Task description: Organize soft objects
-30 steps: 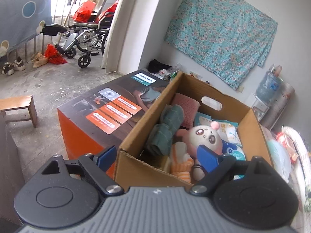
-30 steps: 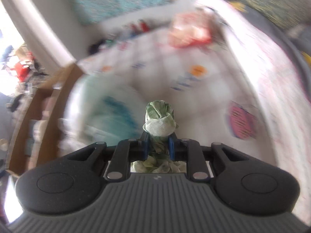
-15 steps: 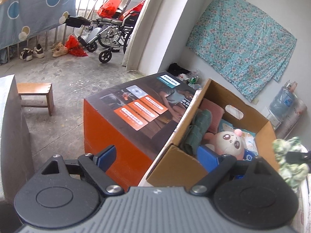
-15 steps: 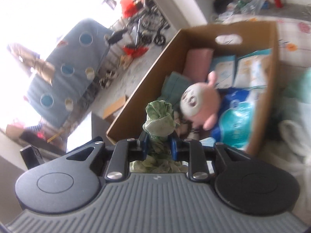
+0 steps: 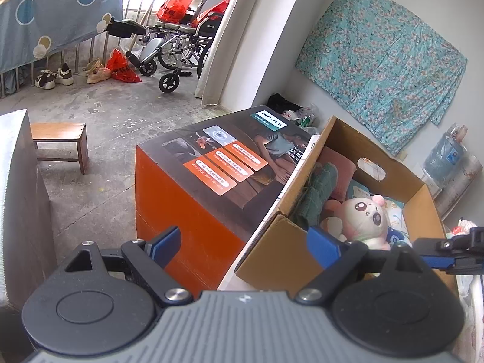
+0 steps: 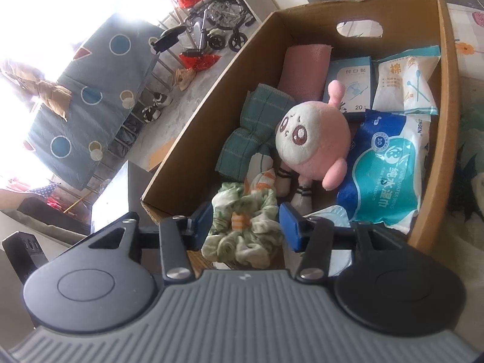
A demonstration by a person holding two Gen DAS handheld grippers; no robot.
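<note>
A cardboard box (image 6: 193,127) holds soft things: a pink and white plush doll (image 6: 311,139), a green folded cloth (image 6: 257,121), a pink rolled cloth (image 6: 305,69) and packs of wipes (image 6: 390,163). My right gripper (image 6: 245,222) is open over the box's near end, with a green and white floral scrunchie (image 6: 245,230) loose between its fingers. My left gripper (image 5: 245,243) is open and empty, outside the box (image 5: 302,199), near its front corner. The doll (image 5: 363,220) and the right gripper's fingers (image 5: 435,257) show in the left wrist view.
The cardboard box sits against an orange and black printed carton (image 5: 208,181). A wooden stool (image 5: 60,139) and a wheelchair (image 5: 181,45) stand on the concrete floor. A patterned bed sheet (image 6: 466,48) lies right of the box. A floral cloth (image 5: 381,39) hangs on the wall.
My right gripper carried the scrunchie from the bed to over the box and its jaws have opened, releasing it. My left gripper drew back and left from the box.
</note>
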